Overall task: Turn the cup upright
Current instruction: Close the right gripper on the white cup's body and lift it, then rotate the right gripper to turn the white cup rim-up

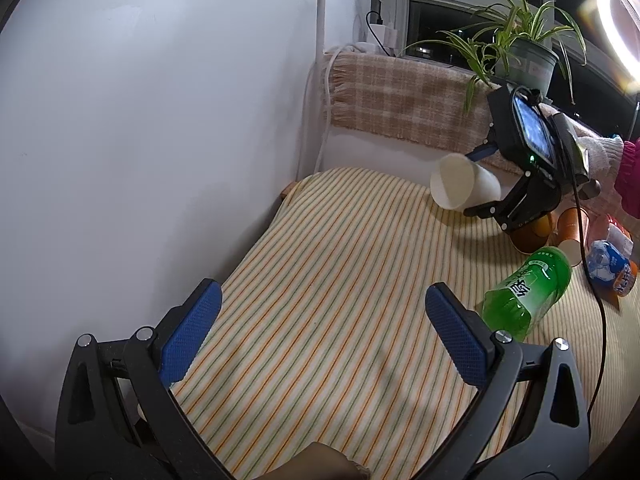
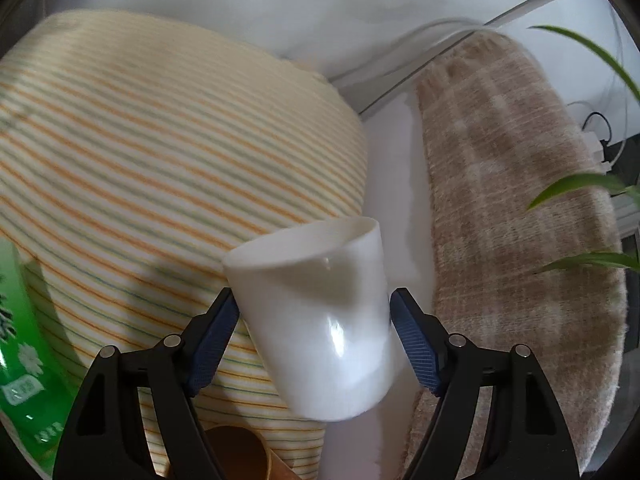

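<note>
A white cup (image 2: pixel 320 320) is held between the blue pads of my right gripper (image 2: pixel 314 332), lifted above the striped cloth (image 2: pixel 160 140) and tilted, its open mouth pointing away from the camera. In the left wrist view the same cup (image 1: pixel 464 187) lies on its side in the air in the right gripper (image 1: pixel 484 182) at the far end of the table, mouth facing left. My left gripper (image 1: pixel 320 322) is open and empty, low over the near part of the striped cloth (image 1: pixel 340 280).
A green bottle (image 1: pixel 528 292) lies on the cloth at right, also at the left edge of the right wrist view (image 2: pixel 20 340). Brown and orange cups (image 1: pixel 568 220) and a blue packet (image 1: pixel 608 264) crowd the right. A plaid cloth (image 1: pixel 400 96) and a potted plant (image 1: pixel 524 52) sit on the sill. White wall at left.
</note>
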Demonstrator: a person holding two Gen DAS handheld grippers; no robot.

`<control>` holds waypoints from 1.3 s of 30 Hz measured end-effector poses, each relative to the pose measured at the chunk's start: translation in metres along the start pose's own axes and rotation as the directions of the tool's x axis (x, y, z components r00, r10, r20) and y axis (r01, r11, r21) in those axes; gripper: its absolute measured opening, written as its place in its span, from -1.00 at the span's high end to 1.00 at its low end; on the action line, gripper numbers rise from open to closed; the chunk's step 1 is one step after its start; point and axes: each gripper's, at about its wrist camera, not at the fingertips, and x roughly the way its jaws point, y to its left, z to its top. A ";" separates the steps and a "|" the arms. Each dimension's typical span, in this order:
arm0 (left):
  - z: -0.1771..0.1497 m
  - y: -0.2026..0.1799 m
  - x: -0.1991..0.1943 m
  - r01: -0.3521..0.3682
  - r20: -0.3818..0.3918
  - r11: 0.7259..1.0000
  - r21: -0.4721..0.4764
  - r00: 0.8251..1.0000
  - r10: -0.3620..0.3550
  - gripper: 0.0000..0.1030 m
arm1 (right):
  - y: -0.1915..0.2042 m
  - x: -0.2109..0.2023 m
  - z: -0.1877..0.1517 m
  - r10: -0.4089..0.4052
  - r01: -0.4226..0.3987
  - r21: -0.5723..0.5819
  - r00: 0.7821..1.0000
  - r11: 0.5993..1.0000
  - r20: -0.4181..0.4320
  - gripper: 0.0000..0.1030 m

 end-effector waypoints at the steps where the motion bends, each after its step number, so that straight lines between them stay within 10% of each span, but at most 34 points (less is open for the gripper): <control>1: 0.000 0.000 -0.001 0.000 0.003 1.000 0.000 1.000 0.000 -1.00 | -0.001 -0.006 0.002 0.004 -0.004 0.016 1.000 1.000 0.016 -0.49; 19: -0.003 -0.013 -0.062 0.058 0.096 0.997 0.044 0.994 -0.062 -1.00 | 0.010 -0.133 -0.008 -0.010 -0.058 0.263 0.968 0.963 0.251 -0.46; 25: -0.009 -0.029 -0.085 0.100 0.113 0.991 0.087 0.987 -0.110 -1.00 | 0.031 -0.194 -0.040 -0.028 -0.128 0.423 0.938 0.897 0.345 -0.46; 31: -0.018 -0.047 -0.105 0.143 0.122 0.981 0.134 0.980 -0.159 -1.00 | 0.071 -0.237 -0.085 -0.014 -0.249 0.605 0.919 0.756 0.395 -0.46; 39: -0.036 -0.074 -0.122 0.198 0.103 0.962 0.187 0.970 -0.220 -1.00 | 0.121 -0.235 -0.153 0.106 -0.482 0.803 0.872 0.349 0.478 -0.45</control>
